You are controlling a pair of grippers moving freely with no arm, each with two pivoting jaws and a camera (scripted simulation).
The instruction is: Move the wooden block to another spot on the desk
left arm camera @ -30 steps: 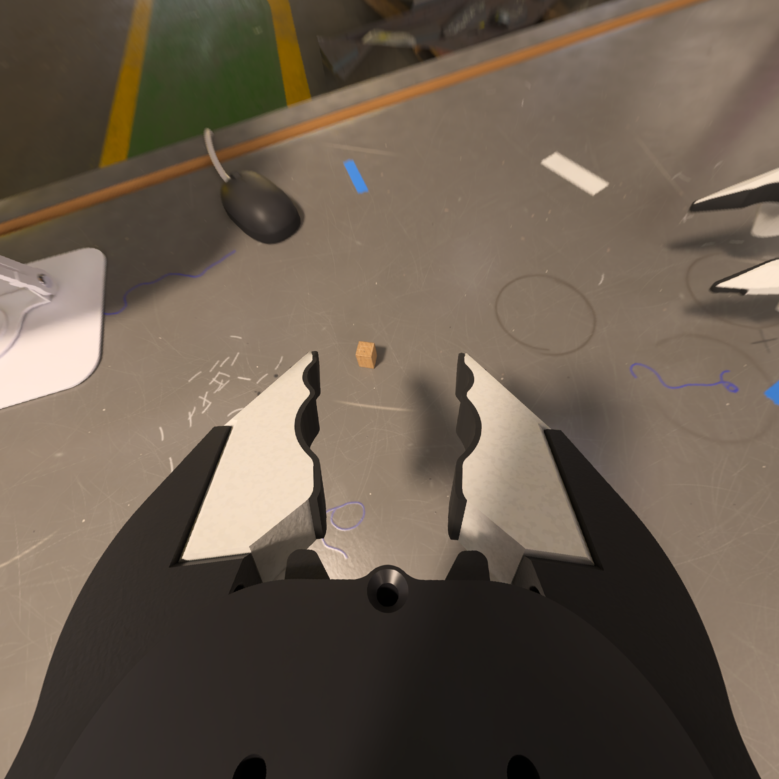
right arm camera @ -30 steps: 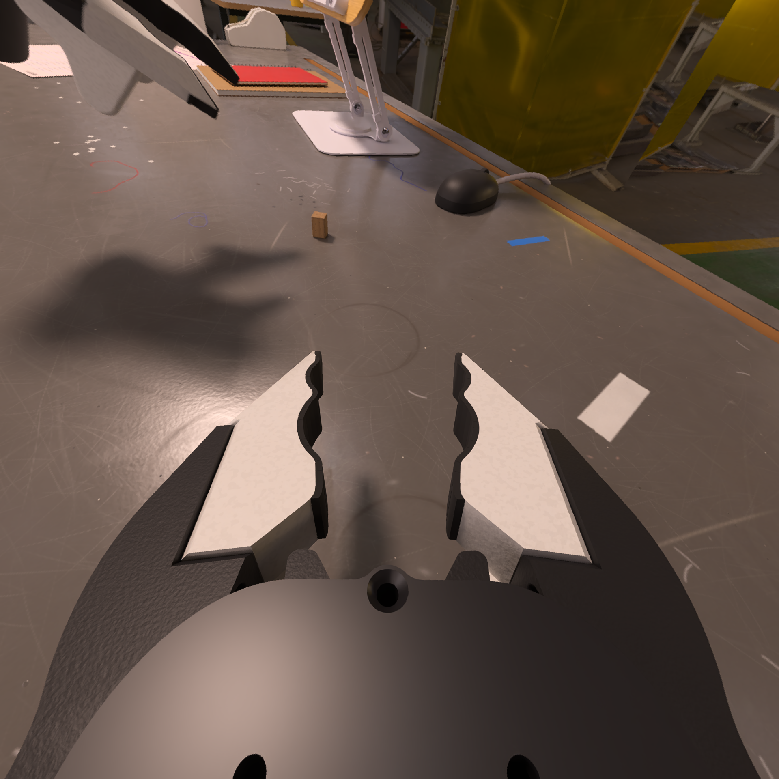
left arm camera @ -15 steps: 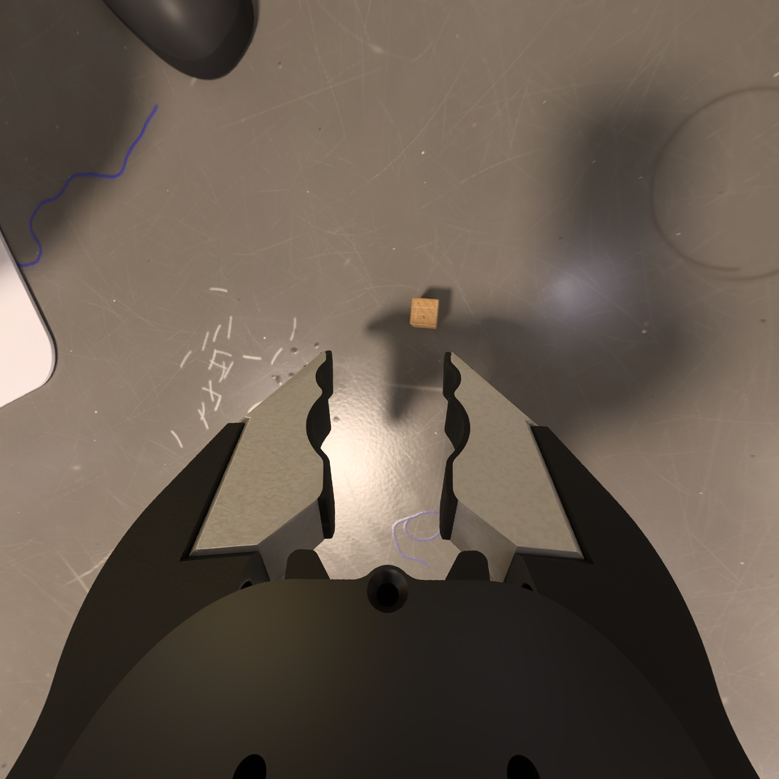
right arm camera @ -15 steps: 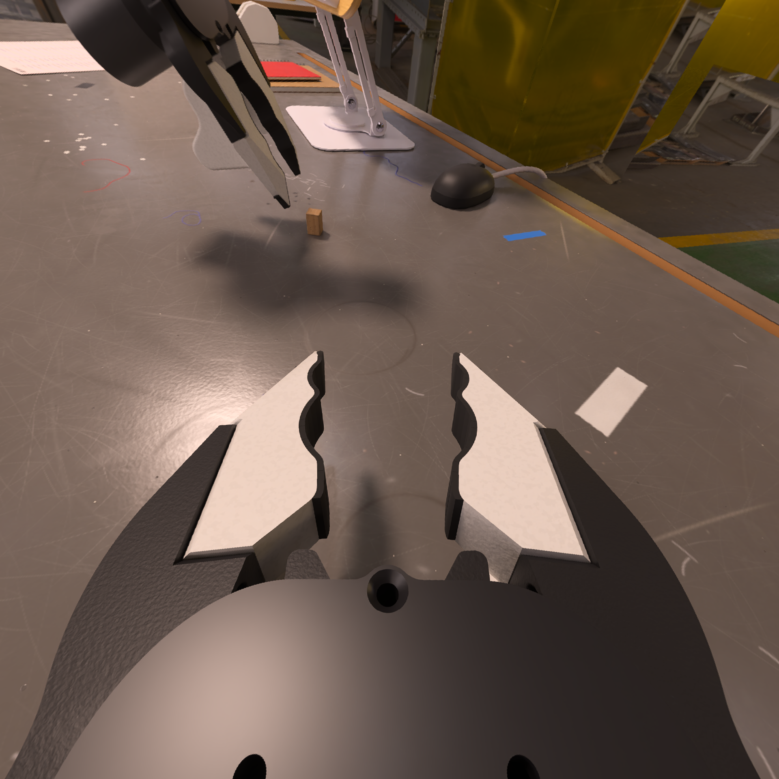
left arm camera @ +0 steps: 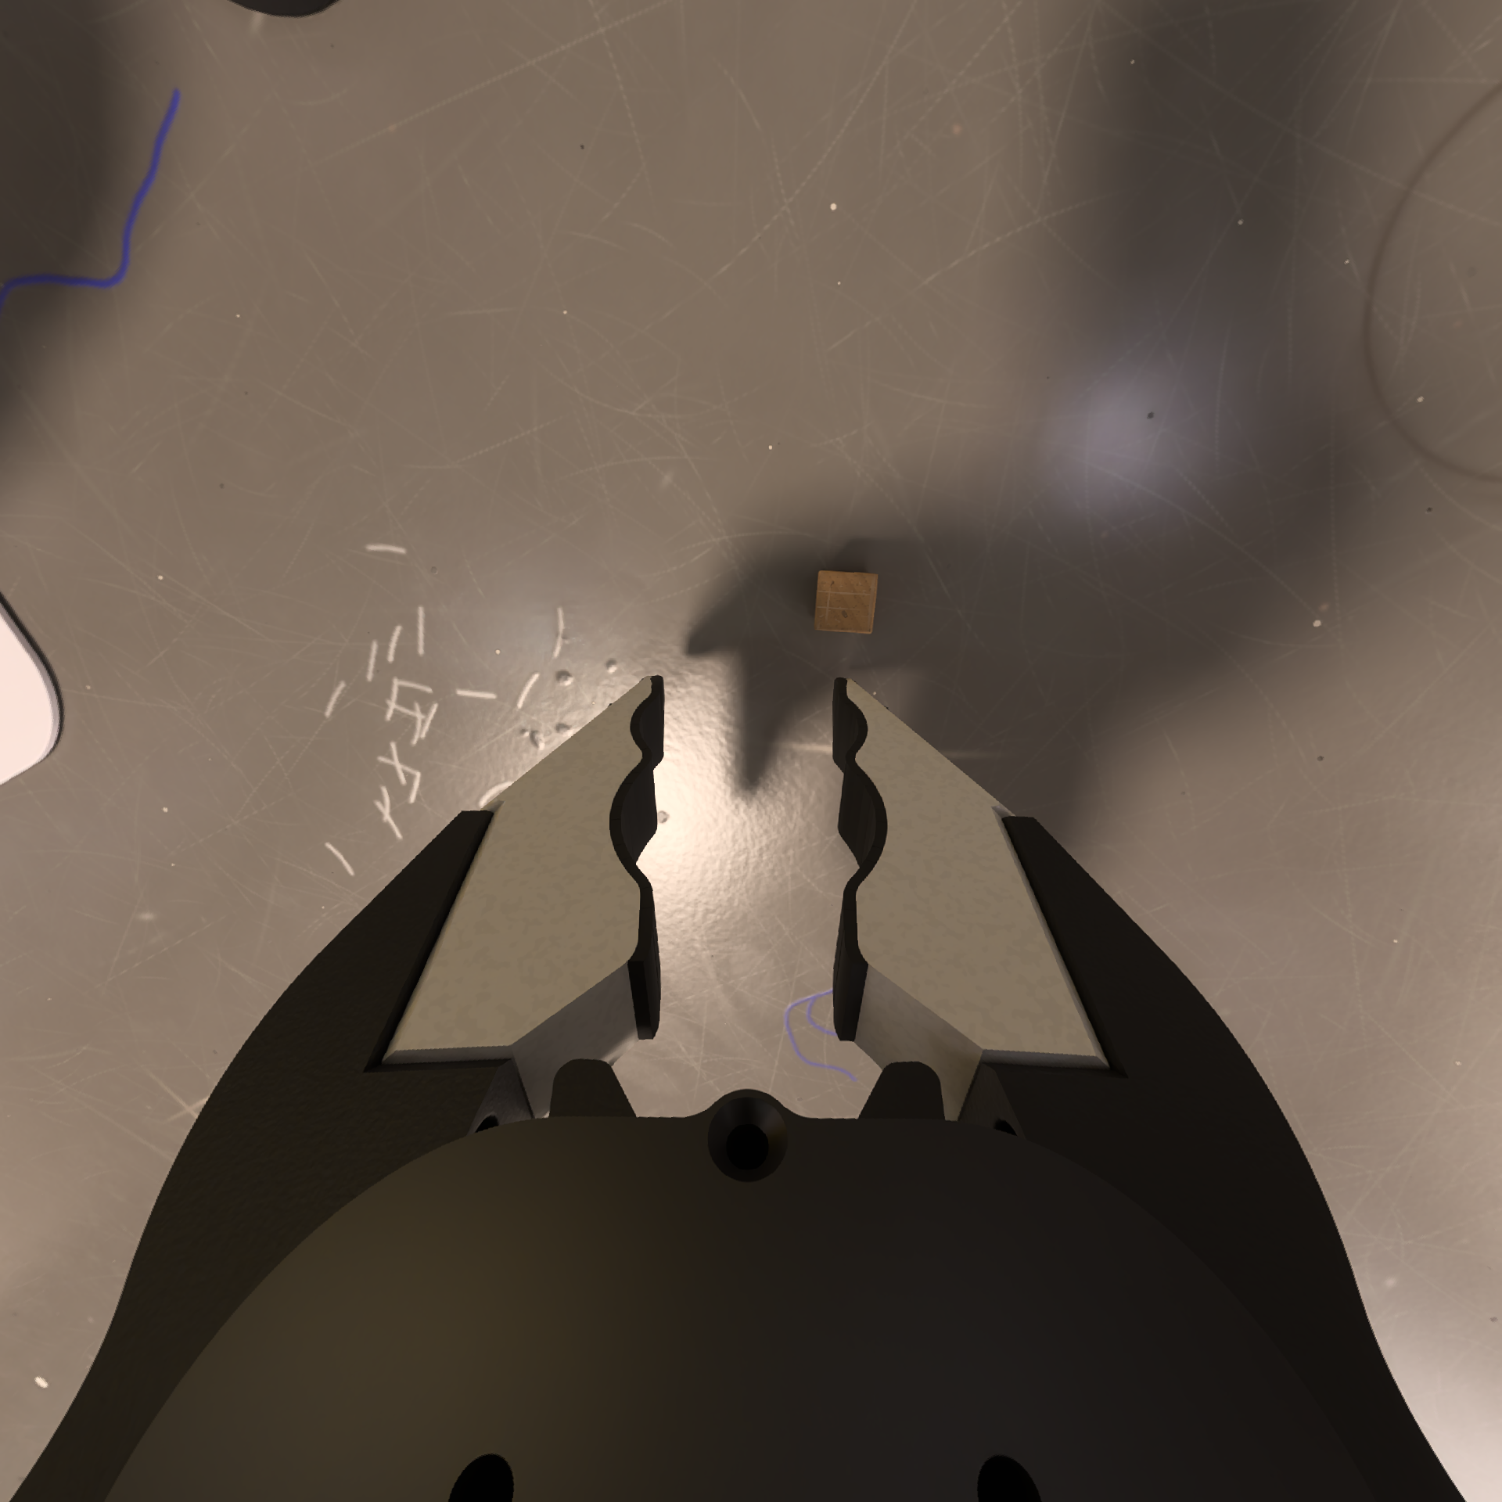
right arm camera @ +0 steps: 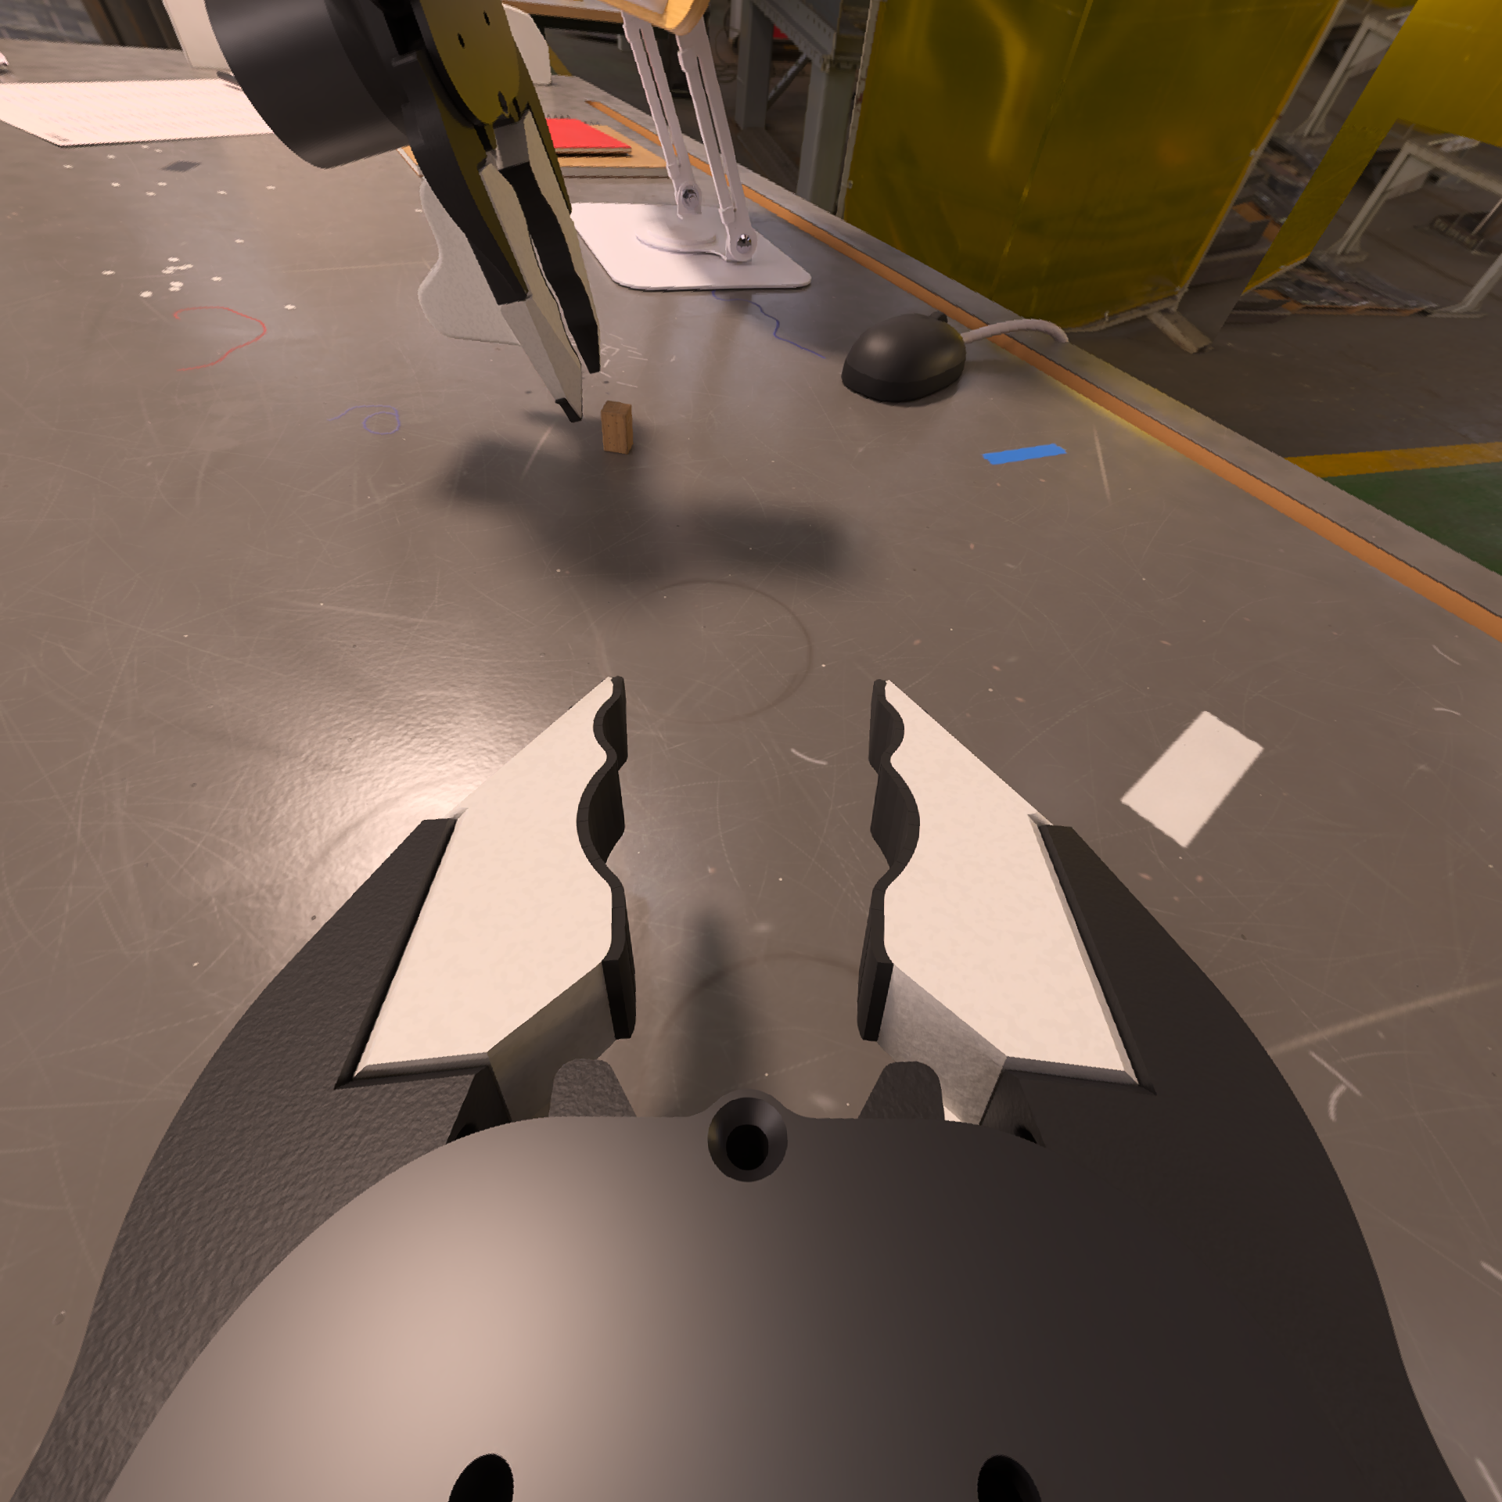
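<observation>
The small light-brown wooden block [left arm camera: 845, 601] is seen standing on the scratched grey desk [left arm camera: 813, 284], just past the tips of the left gripper [left arm camera: 748, 687], whose jaws are held apart with nothing between them. The right gripper [right arm camera: 748, 691] (also open and empty) is kept well apart from it.

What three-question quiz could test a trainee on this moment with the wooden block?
1. True or false: the left gripper holds the small tan wooden block.
2. Which lies nearest the block? A) black computer mouse B) blue tape strip C) left gripper's fingertips
3. Fill in: the right gripper hovers with its jaws ____.

Key:
1. False; the block stands free on the scratched grey desk, ahead of the open jaws.
2. C
3. open
</observation>
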